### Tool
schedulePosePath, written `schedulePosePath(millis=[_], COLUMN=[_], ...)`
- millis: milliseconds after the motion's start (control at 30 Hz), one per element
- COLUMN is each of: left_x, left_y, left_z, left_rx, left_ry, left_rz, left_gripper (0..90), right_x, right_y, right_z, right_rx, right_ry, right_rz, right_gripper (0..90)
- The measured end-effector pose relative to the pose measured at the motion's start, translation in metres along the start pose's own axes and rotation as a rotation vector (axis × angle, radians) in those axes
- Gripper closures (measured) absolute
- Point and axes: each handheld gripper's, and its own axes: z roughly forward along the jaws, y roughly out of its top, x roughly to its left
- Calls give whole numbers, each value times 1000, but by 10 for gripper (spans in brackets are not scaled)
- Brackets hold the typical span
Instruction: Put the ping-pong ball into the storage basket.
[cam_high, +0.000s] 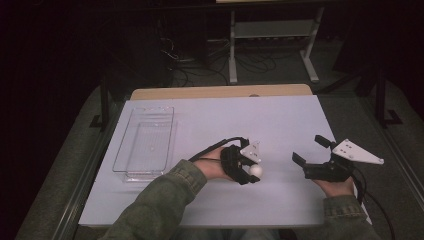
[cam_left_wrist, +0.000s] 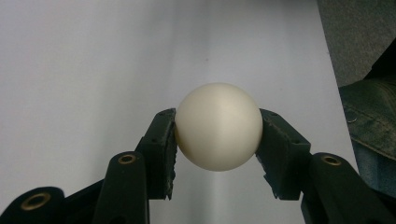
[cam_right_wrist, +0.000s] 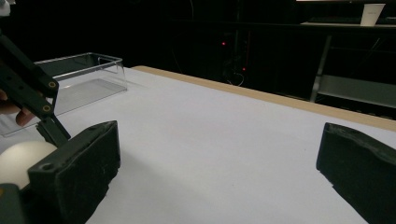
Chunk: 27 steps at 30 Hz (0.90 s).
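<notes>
The left hand-held gripper (cam_high: 251, 172) is clamped on a white ball (cam_high: 256, 171) (a jaw pressed to each side), held low over the table (cam_high: 280, 120). The right hand-held gripper (cam_high: 308, 151) has its jaws wide apart, holding nothing. A clear tray (cam_high: 145, 142) sits well left.

A clear plastic bin (cam_high: 145, 145) sat at the left of the white table (cam_high: 280, 125) — rectangular, lidless, nothing visibly inside. Beyond the table's wooden far edge (cam_high: 220, 92) stood a grey metal rack (cam_high: 272, 37) — cables (cam_high: 200, 62) tangled on the floor beside it.
</notes>
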Motion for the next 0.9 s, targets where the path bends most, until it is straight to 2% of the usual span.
schedulePosePath(millis=[767, 900], left_x=[-1, -1], left_y=[-11, -15], left_z=[-47, -55], left_rx=[2, -1], left_ry=[73, 89], left_rz=[-11, -23], left_gripper=[501, 501], right_x=[0, 0], right_y=[-2, -2], right_z=[2, 2], right_rx=[16, 17], right_ry=[8, 8], right_rz=[4, 6], right_gripper=[0, 0])
